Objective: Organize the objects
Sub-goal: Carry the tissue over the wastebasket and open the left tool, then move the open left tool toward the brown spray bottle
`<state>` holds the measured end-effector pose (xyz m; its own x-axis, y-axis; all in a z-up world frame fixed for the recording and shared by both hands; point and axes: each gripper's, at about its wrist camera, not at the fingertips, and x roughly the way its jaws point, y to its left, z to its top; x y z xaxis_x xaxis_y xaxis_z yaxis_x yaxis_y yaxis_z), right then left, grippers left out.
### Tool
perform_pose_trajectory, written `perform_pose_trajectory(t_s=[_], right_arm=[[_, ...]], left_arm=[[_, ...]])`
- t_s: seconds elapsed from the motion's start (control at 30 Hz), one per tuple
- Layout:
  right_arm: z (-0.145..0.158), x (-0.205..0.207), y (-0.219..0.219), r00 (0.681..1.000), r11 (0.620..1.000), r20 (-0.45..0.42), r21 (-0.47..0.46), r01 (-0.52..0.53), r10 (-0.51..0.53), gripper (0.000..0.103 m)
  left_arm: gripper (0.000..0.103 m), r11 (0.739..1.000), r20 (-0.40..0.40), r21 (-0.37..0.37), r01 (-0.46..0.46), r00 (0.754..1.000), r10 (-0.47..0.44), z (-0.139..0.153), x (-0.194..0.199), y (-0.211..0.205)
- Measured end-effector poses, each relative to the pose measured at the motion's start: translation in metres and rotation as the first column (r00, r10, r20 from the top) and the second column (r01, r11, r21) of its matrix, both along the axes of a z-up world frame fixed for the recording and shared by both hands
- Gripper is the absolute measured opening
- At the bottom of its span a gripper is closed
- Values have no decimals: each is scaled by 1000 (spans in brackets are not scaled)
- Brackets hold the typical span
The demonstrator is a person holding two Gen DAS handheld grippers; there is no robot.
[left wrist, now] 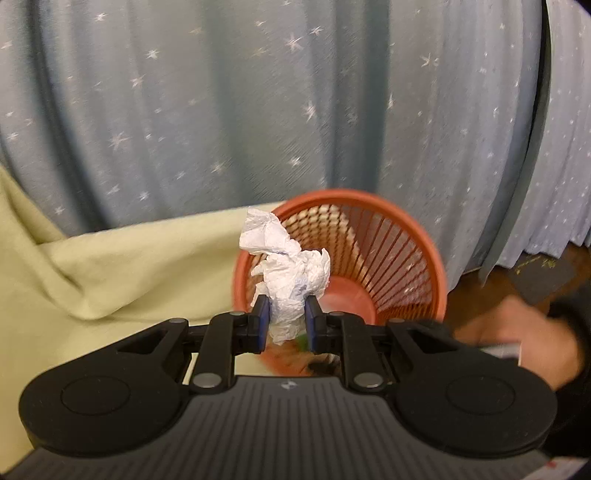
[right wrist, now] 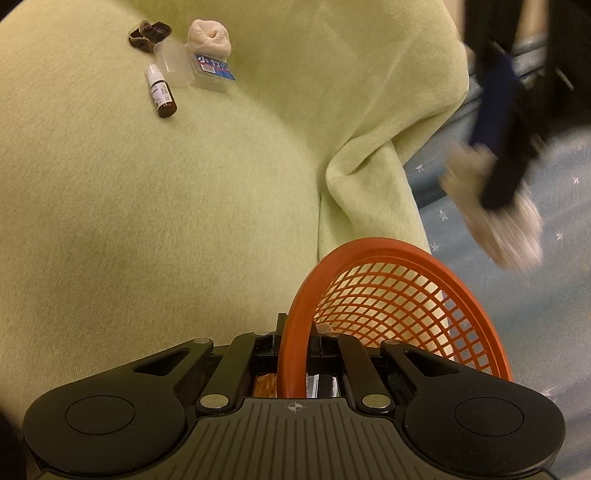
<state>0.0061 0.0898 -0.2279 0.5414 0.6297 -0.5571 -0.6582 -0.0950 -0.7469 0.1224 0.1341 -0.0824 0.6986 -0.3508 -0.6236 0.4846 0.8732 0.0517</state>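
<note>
Crumpled white tissue (left wrist: 286,273) sits pinched between the blue pads of the left gripper (left wrist: 286,319), whose jaws stand narrow around its lower part while the rest of the paper sticks up above the fingertips. Just beyond and below the tissue lies the open mouth of the orange mesh basket (left wrist: 399,236), tilted toward the left wrist camera so its ribbed wall and solid bottom show. The right gripper (right wrist: 295,341) is clamped on the near rim of that same basket, jaws nearly together with the orange band passing between them. A blurred hand (left wrist: 517,343) shows at the lower right of the left wrist view, beside the basket. A pale green cloth (right wrist: 184,203) covers the surface to the left of the basket and hangs in folds at its edge. Farther off on the cloth lie a small brown bottle (right wrist: 162,94), a clear cup (right wrist: 173,62), a clear box with a blue label (right wrist: 214,72), a rolled white cloth (right wrist: 208,37) and a dark crumpled item (right wrist: 147,33), clustered together. Behind the basket hangs a pale blue curtain with stars (left wrist: 258,110).
</note>
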Motion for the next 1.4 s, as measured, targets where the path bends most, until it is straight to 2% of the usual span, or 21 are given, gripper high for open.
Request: perform_pose_trajectory(t_s=[0.07,0.17,0.37,0.6,0.77,1.0,1.17,1.37,1.4], right_arm=[[0,0,-1,1000,1000,-1,0,0,0,2],[0,-3,-2,1000,1000,0,2,1,-1,2],[1,0,-1,1000,1000,-4,6,4,-4,2],[1,1,-2,1000,1000,-7,12,6,-6,2],[1,0,-1,1000,1000,-7,13,6,-6,2],[0,0,-2,1000,1000,-9,14,8,-7,2],[0,1,-3,1000,1000,-8,14,9,-9,2],[0,1,-3,1000,1000,-5,11,5,-5,2],[0,0,-4,1000,1000,-4,10,4,-4,2]], left_arm=[[18,1000,0,-26,14,1000,-14,2,9,-10],[32,998,-9,-56,34,999,-34,1,22,-24],[32,999,0,-35,28,1000,-28,-1,23,-30],[32,997,1,3,-79,997,79,-6,10,6],[32,982,1,16,-187,982,187,-13,-5,51],[32,933,-15,40,-358,933,359,-25,-29,125],[34,875,-20,67,-480,876,482,-32,-52,175],[49,798,-90,79,-597,793,603,-65,-76,215],[58,791,-107,79,-607,784,612,-73,-79,218]])
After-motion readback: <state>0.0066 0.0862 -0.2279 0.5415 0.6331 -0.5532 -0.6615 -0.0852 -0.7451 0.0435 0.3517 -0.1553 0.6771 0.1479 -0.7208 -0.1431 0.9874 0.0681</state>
